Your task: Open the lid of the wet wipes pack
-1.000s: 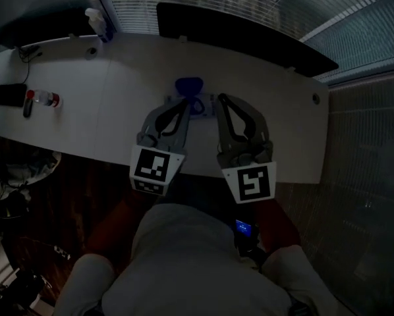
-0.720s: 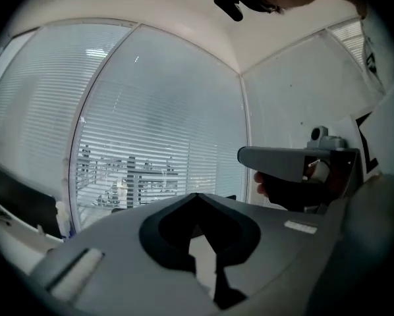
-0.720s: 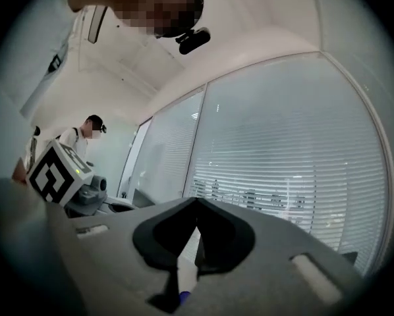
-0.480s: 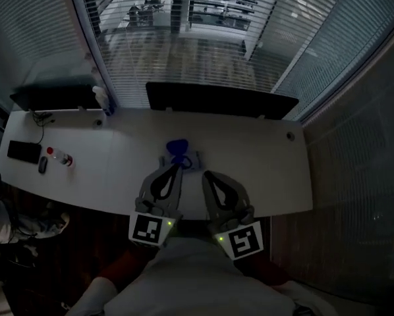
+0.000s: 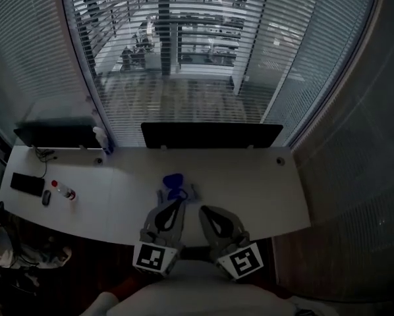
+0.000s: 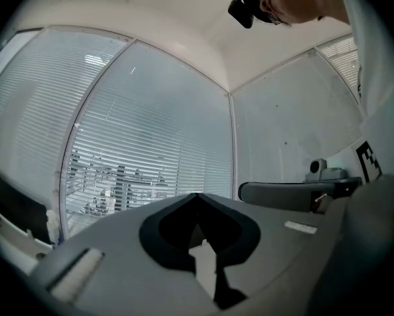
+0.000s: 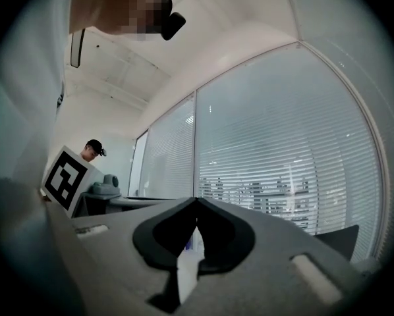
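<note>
Over desk [image 5: 256, 189] edge, left gripper [image 5: 177, 201] and right gripper [image 5: 203, 210] hang closed.

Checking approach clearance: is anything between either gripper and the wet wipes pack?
Nothing visible does: the left gripper points straight at the wet wipes pack from close by, and only bare table separates the right gripper from it.

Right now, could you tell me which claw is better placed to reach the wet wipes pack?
Probably the left claw: its shut tips point straight at the wet wipes pack. The right claw, also shut, sits off to its side.
</note>
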Demonstrator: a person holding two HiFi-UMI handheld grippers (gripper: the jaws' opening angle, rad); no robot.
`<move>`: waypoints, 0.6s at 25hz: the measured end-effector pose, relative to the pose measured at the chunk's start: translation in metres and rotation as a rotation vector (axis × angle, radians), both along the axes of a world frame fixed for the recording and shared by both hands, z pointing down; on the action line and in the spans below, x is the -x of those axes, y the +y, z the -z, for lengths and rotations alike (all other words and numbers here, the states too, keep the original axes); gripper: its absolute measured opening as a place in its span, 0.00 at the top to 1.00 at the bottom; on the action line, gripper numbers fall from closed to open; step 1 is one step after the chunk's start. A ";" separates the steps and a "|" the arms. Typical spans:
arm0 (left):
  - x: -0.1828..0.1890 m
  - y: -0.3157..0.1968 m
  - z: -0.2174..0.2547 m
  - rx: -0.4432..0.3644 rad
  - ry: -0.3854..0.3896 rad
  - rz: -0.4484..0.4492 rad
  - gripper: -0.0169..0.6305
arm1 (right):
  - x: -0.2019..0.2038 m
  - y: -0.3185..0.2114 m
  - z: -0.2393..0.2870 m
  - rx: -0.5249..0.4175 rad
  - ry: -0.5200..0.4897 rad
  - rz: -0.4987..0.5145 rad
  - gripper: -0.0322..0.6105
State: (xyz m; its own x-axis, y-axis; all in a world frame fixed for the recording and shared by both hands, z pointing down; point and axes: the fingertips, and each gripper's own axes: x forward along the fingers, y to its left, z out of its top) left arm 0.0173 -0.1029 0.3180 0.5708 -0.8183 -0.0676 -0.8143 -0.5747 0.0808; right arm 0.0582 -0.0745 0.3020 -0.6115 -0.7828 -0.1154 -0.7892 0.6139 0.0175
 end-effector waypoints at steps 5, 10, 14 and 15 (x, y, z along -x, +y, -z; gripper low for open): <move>-0.002 0.003 0.001 -0.001 -0.016 -0.010 0.97 | -0.006 0.002 0.001 -0.005 -0.007 -0.010 0.95; 0.007 0.000 -0.006 0.021 0.006 0.012 0.97 | -0.004 0.000 -0.006 0.001 -0.034 -0.008 0.95; 0.009 0.001 -0.012 0.052 -0.005 0.023 0.97 | -0.001 -0.002 -0.004 0.011 -0.034 0.001 0.95; 0.010 0.001 -0.013 0.061 -0.009 0.025 0.97 | 0.000 -0.002 -0.004 0.015 -0.033 0.005 0.95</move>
